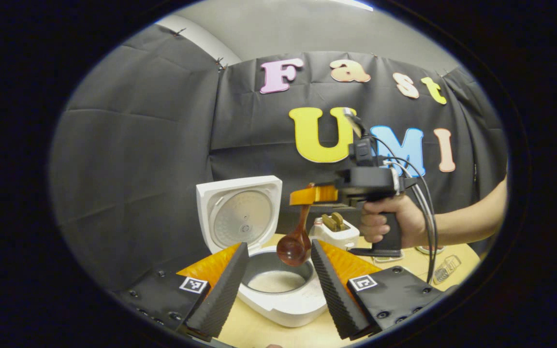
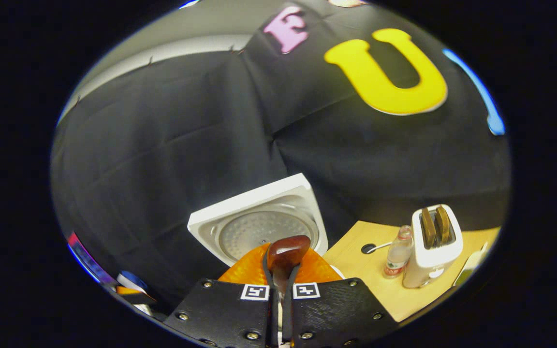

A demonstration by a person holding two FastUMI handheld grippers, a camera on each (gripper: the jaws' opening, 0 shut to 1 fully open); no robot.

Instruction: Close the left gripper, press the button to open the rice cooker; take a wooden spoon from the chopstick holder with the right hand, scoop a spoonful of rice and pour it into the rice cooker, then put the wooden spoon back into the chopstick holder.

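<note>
At centre frame the right hand-held gripper [image 1: 313, 194], clamped on the wooden spoon [image 1: 296, 244], is hanging over the open rice cooker [image 1: 278, 299], left hand-held gripper [image 1: 278, 285] standing apart below, likely pouring done, chopstick-holder return looming.

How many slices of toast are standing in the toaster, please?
2. Both stand upright side by side in the slots of the white toaster, behind the rice cooker: one slice on the left, the other on the right. Nothing suggests more hidden.
</note>
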